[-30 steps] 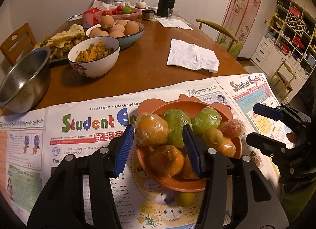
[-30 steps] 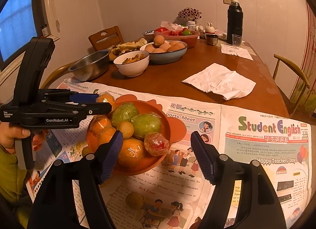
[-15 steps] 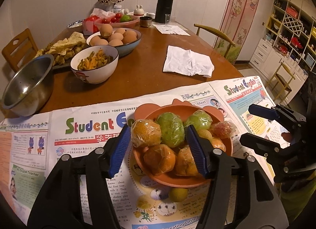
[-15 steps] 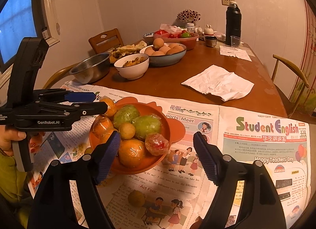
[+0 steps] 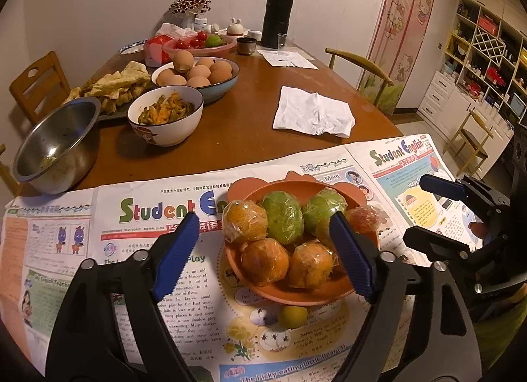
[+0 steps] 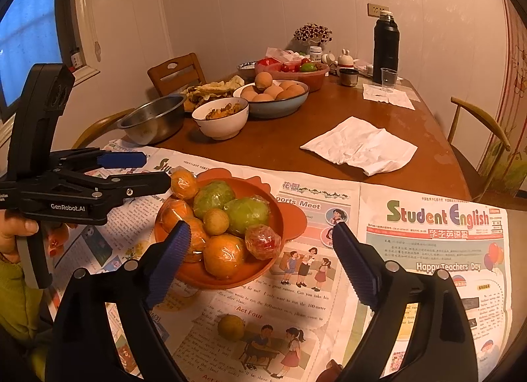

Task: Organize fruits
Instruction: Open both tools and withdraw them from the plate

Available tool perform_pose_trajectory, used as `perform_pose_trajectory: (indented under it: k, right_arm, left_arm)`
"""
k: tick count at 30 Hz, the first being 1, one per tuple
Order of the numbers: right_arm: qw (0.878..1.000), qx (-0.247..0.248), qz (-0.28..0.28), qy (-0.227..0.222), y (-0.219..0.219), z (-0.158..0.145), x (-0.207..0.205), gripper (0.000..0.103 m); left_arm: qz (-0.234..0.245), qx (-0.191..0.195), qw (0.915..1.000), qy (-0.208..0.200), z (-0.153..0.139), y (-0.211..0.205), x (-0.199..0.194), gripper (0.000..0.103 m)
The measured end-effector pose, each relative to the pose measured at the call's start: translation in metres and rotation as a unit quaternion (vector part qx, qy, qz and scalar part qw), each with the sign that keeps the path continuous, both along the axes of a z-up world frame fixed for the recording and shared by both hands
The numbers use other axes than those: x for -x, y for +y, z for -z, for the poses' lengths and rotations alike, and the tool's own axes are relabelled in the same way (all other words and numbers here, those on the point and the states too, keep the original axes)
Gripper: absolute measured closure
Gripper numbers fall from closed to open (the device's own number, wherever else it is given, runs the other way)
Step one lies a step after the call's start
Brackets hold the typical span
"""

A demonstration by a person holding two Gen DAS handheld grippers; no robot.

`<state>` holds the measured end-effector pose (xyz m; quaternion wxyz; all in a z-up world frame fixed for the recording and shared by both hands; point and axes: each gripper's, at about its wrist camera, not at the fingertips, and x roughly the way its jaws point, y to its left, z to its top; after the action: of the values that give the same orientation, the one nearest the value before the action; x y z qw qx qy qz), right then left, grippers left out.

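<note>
Both your tools, left tool (image 5: 263, 253) and right tool (image 6: 260, 260), have just spread wide, empty, flanking the fruit bowl (image 5: 286, 298); only right view shows your hand (image 6: 13, 233).

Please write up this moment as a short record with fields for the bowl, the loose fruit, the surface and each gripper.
bowl: orange bowl on the newspaper, piled with wrapped fruit
contents: wrapped oranges, two green fruits, a small yellowish fruit, a red wrapped one
loose fruit: one small round fruit on the newspaper, in front of the bowl, apart from it
left gripper: open, jaws just widened, holding nothing, above the bowl's near side
right gripper: open, jaws just widened, holding nothing
</note>
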<state>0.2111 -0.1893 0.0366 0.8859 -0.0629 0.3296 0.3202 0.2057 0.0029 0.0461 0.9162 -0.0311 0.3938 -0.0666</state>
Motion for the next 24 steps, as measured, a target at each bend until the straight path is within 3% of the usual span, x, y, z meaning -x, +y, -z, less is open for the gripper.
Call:
perform_pose_trajectory:
  k: [11, 24]
  right_arm:
    - [1.000, -0.001, 0.000, -0.011, -0.001, -0.007, 0.009, 0.011]
    - [1.000, -0.001, 0.001, -0.017, -0.003, -0.010, 0.017, 0.009]
  left_arm:
    - [-0.011, -0.001, 0.9999, -0.008, -0.005, 0.002, 0.011, 0.012]
    - [-0.018, 0.001, 0.9996, -0.020, -0.011, 0.004, 0.024, 0.010]
